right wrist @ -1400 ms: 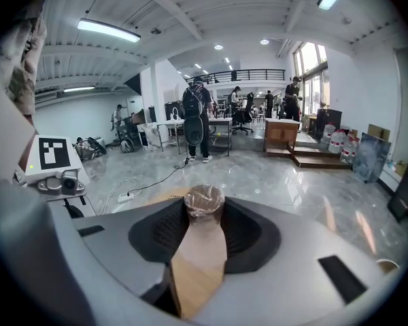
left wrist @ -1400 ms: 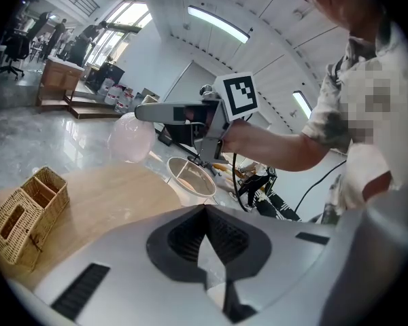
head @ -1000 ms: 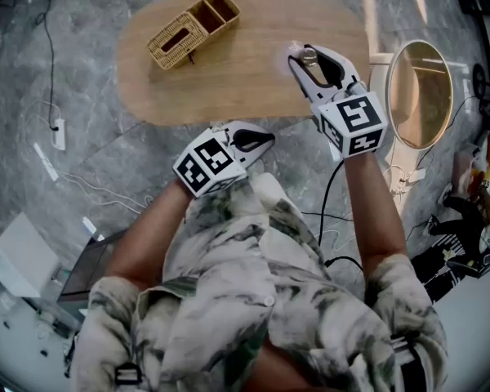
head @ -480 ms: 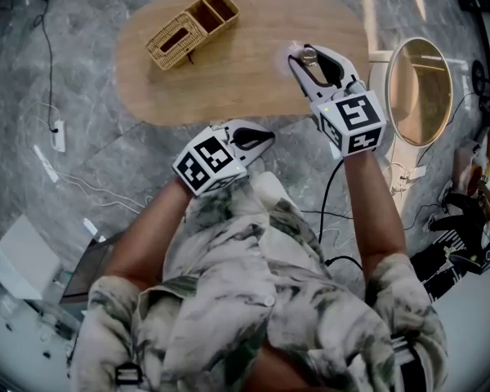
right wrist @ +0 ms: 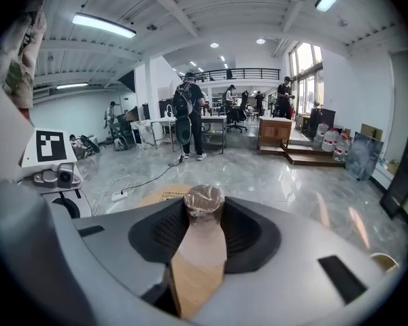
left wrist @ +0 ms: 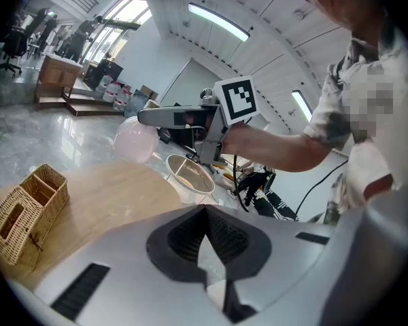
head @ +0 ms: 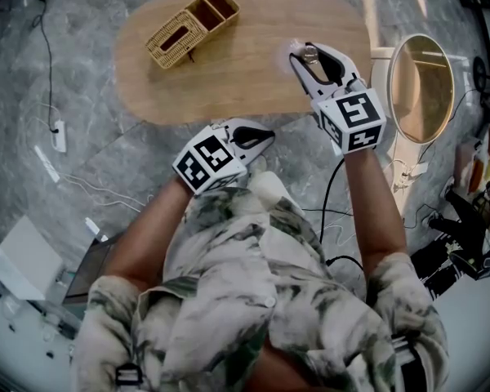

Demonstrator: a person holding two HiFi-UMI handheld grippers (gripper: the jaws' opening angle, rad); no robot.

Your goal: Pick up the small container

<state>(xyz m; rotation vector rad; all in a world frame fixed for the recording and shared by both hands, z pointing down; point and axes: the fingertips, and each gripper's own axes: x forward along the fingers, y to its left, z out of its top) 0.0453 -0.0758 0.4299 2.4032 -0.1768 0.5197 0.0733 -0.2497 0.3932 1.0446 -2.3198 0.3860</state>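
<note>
The small container [head: 297, 53], a pale pink translucent tub with a brownish top, sits between the tips of my right gripper [head: 304, 55] over the right end of the oval wooden table [head: 229, 80]. In the right gripper view the container [right wrist: 203, 200] is pinched at the jaw tips of my right gripper [right wrist: 204, 216], both pads touching it. The left gripper view shows the container [left wrist: 136, 140] as a pink blob clear above the tabletop. My left gripper [head: 265, 137] hangs shut and empty off the table's near edge, close to the person's body; its jaws meet in the left gripper [left wrist: 205, 212] view.
A woven basket with compartments [head: 190, 27] stands at the table's far left and also shows in the basket [left wrist: 24, 219] corner of the left gripper view. A round mirror-like disc [head: 420, 88] stands to the right of the table. Cables and a power strip [head: 59, 133] lie on the marble floor.
</note>
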